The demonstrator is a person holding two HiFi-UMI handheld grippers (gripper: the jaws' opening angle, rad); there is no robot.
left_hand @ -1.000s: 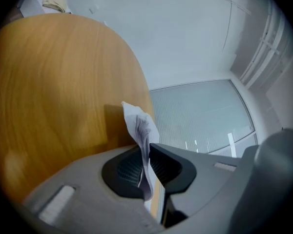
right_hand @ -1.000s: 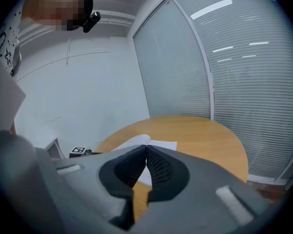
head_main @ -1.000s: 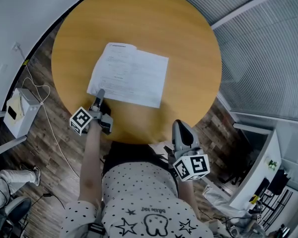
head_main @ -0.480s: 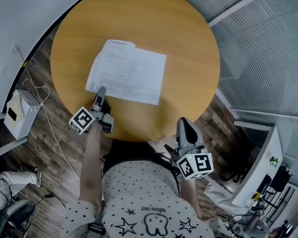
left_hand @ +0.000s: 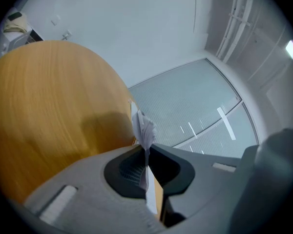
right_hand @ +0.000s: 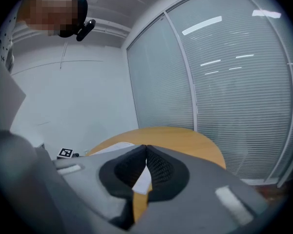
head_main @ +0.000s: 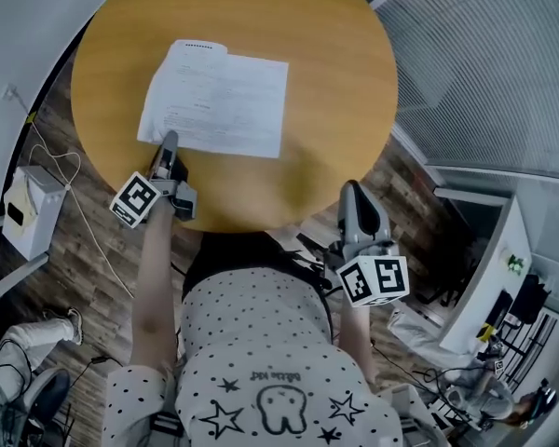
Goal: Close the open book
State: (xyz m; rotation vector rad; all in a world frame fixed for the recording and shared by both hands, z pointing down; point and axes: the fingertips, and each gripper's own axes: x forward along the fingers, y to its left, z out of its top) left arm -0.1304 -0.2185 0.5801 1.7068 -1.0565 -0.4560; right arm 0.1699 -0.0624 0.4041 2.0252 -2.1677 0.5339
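Open book (head_main: 219, 101) lies flat, pages up, on the far-left part of a round wooden table (head_main: 326, 73). Its near left corner sits close to the table's left rim. Its right edge is well apart from the right rim.

Left gripper (head_main: 168, 147) is at that near left corner, tips on the book. In the left gripper view its jaws are clamped on a thin bunch of pages (left_hand: 144, 128), and the sheets fan out past the tips (left_hand: 145, 152). The table (left_hand: 49, 106) fills the left of that view.

Right gripper (head_main: 352, 194) is off the table, just past the near right rim, over the floor (head_main: 102, 250) in front of the person (head_main: 261, 343). Its jaws are pressed together (right_hand: 145, 149) with nothing between them. In the right gripper view the table (right_hand: 185, 138) and the book (right_hand: 112, 149) lie beyond them.

Open room: wide plain wood to the right of the book and on the far side, and a narrower strip between the book's near edge and the near rim. Least margin is on the left.

A white box (head_main: 23, 212) stands on the floor left of the table with a cable (head_main: 51, 156) running to it. What is in it cannot be seen. Blinds (head_main: 484, 63) are on the right, beyond the table.
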